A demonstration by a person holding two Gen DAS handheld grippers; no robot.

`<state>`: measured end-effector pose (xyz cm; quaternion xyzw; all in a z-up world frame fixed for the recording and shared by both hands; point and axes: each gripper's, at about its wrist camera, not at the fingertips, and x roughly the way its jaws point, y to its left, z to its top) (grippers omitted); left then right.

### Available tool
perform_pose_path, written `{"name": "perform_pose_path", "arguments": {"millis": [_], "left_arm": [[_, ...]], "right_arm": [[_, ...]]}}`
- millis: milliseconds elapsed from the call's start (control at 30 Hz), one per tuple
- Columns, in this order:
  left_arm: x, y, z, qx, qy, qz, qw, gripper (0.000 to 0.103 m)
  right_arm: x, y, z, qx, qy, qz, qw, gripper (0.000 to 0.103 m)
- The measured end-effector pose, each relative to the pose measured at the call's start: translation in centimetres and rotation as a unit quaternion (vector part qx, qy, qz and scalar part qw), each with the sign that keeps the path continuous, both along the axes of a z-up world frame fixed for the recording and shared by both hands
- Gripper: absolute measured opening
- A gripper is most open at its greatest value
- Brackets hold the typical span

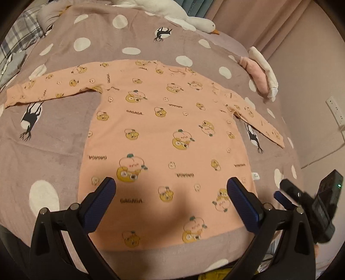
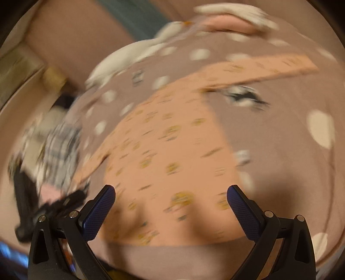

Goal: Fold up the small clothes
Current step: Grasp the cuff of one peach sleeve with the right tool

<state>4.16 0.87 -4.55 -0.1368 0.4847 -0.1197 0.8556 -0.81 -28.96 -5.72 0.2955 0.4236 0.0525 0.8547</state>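
A pink shirt (image 1: 163, 133) lies spread flat on the dotted bed cover (image 1: 54, 137), sleeves out, while the left claw (image 1: 171, 189) and right claw (image 2: 171, 193) hover above its hem, both wide open and empty.

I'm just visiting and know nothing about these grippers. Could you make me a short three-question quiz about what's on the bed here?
1. True or false: the pink shirt lies flat with both sleeves spread out.
2. The left gripper is: A) open, holding nothing B) shut on a sleeve.
3. Which white toy lies at the far edge of the blanket?

Key: 1 true; 2 A; 3 the plush goose.
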Motion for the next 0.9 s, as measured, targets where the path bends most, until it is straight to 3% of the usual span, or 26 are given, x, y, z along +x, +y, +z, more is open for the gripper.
{"name": "perform_pose_path", "arguments": {"millis": [133,233,367,467,633,900], "left_arm": [[2.0,-0.7,-0.1,0.027,-0.001,-0.004,0.9996,0.103],[4.0,-1.0,-0.8,0.014,0.022,-0.01,0.9996,0.103],[5.8,-1.7,-0.7,-0.007,0.028,-0.014,0.9995,0.103],[7.2,-2.4,-0.2,-0.008,0.019,-0.011,0.9997,0.103],[9.8,-3.6,0.7,-0.045,0.006,-0.026,0.9987,0.102],[12.5,-5.8,0.3,-0.055,0.007,-0.035,0.9979,0.102]], "right_arm": [[1.1,-4.4,-0.8,-0.002,0.002,-0.067,0.998,0.102],[2.4,-7.3,-1.3,0.002,-0.008,-0.1,0.995,0.102],[4.4,-11.6,-2.3,0.044,-0.014,-0.141,0.989,0.101],[5.9,-14.8,-3.0,0.065,-0.023,-0.178,0.982,0.095],[7.9,-19.2,-4.9,0.122,-0.022,-0.228,0.966,0.071],[9.5,-23.7,-6.7,0.185,-0.055,-0.29,0.937,0.061]]}}
